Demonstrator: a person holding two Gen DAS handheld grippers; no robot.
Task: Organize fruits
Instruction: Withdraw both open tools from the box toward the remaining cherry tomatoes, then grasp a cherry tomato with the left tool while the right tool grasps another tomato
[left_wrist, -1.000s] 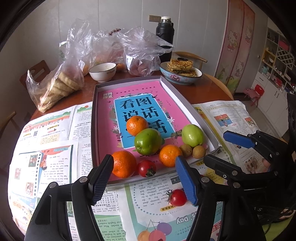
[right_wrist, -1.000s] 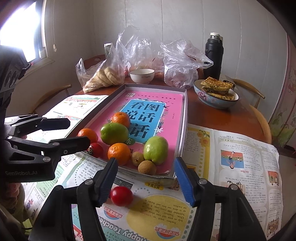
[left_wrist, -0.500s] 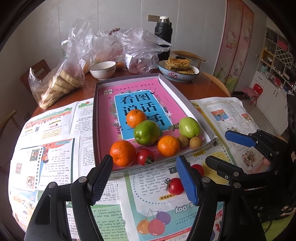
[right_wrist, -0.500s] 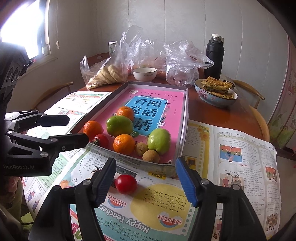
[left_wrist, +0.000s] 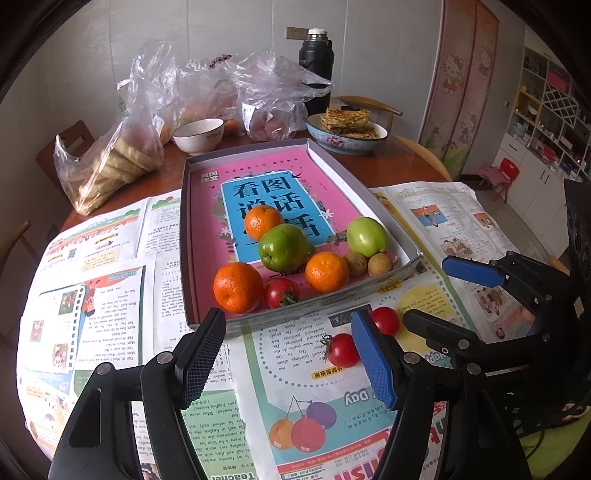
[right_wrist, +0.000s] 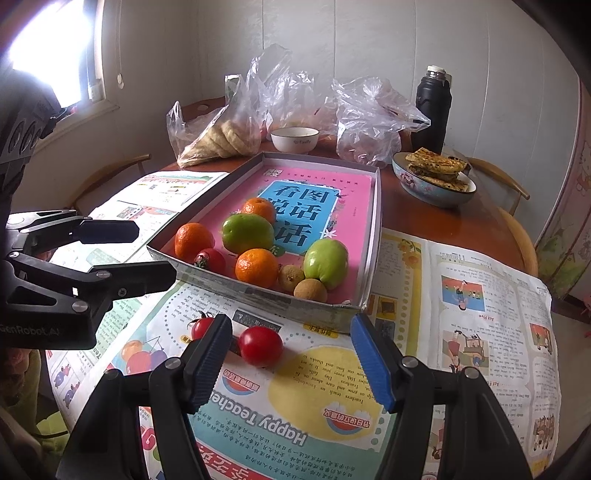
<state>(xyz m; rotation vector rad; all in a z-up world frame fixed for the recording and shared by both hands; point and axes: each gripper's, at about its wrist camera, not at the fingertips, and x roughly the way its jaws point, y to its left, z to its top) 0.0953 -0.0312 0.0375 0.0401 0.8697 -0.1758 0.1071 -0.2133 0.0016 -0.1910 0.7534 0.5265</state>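
Looking along my left hand-held gripper (left_wrist: 288, 354), I see its jaws spread with nothing between the pads; they hang low in the frame over the newspaper (left_wrist: 110, 295) that covers the near part of the table (left_wrist: 399, 166). Just beside the blue right pad lies a tomato with a stem (left_wrist: 341, 350), and a second tomato (left_wrist: 385, 320) sits a little up and to the right of it, both on the paper and outside the tray (left_wrist: 186, 236).

My right hand-held gripper (right_wrist: 291, 350) is also spread and pinches nothing. In its own view the smooth tomato lies between the two pads but nearer the left one, and I see no pad pressing on it; the stemmed tomato peeks out just left of that pad. In the left view this gripper shows at the right edge of the frame.

Above both grippers, in the middle of each frame, stands the shallow grey tray with a pink and blue book cover as its floor. At its near end are gathered three oranges (left_wrist: 238, 287), two green fruits (left_wrist: 283, 246), a third tomato (left_wrist: 280, 293) and two small brown fruits (left_wrist: 379, 264), most of them touching a neighbour.

Farther back on the bare wood, toward the top of the frame, are a white bowl (left_wrist: 198, 134), clear plastic bags (left_wrist: 110, 162) with baked goods, a blue bowl of flatbread (left_wrist: 347, 136) and a black flask (left_wrist: 316, 70).
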